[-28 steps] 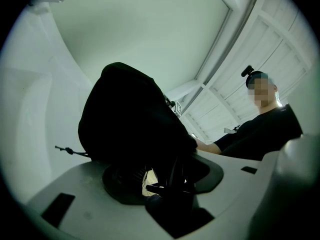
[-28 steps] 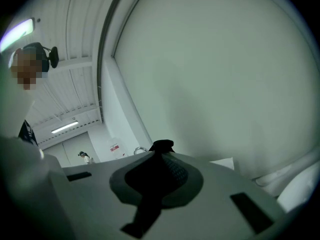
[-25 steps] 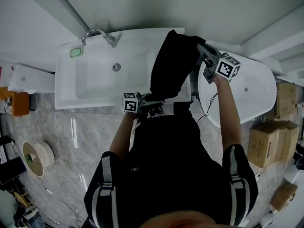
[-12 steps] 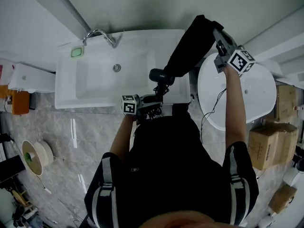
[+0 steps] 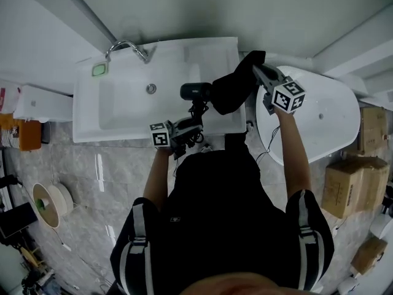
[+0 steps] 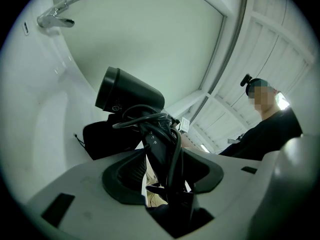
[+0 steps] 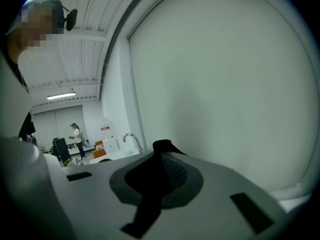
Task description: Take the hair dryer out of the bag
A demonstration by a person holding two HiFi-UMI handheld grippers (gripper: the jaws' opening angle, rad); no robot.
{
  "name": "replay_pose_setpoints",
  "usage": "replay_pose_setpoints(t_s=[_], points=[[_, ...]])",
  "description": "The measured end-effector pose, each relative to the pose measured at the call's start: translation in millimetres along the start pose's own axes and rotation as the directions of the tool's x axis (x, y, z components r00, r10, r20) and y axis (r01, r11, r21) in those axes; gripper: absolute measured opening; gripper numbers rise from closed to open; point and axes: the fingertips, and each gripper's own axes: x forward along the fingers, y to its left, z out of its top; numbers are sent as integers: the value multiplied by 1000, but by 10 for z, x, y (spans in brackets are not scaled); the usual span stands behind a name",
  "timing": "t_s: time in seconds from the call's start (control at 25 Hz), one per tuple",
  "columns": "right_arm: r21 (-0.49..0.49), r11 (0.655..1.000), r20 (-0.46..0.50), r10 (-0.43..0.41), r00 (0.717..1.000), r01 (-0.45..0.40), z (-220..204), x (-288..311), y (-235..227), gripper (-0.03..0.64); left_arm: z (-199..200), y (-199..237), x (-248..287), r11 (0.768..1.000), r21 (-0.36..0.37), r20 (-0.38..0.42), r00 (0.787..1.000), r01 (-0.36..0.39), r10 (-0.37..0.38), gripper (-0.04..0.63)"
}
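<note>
White sink (image 5: 123,112) below: hair dryer (image 5: 191,91) in left tongs (image 6: 162,169), bag (image 5: 232,90) in right tongs (image 5: 256,70).

Soft, even indoor light; heavy fisheye bending, dark corners in gripper views

White counter (image 5: 206,55), basin (image 5: 126,103) sunk into its left half, drain (image 5: 151,88) near the middle. Faucet (image 5: 128,45) up on the back edge, small green pad (image 5: 99,69) just beside it at the back-left corner.
</note>
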Motion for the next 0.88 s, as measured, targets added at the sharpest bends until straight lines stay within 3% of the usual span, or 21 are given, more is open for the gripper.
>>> replay_pose_setpoints(t_s=[0.16, 0.52, 0.88], points=[[-27, 998, -107, 56, 993, -59, -519, 43, 337, 66, 137, -25, 17, 1000, 26, 23, 1000, -7, 7, 199], [-10, 990, -175, 137, 975, -141, -1075, -32, 956, 66, 239, -68, 77, 997, 67, 30, 999, -26, 24, 199], [47, 986, -273, 168, 947, -161, -1796, -138, 1368, 66, 163, -106, 90, 999, 49, 11, 1000, 15, -15, 199]])
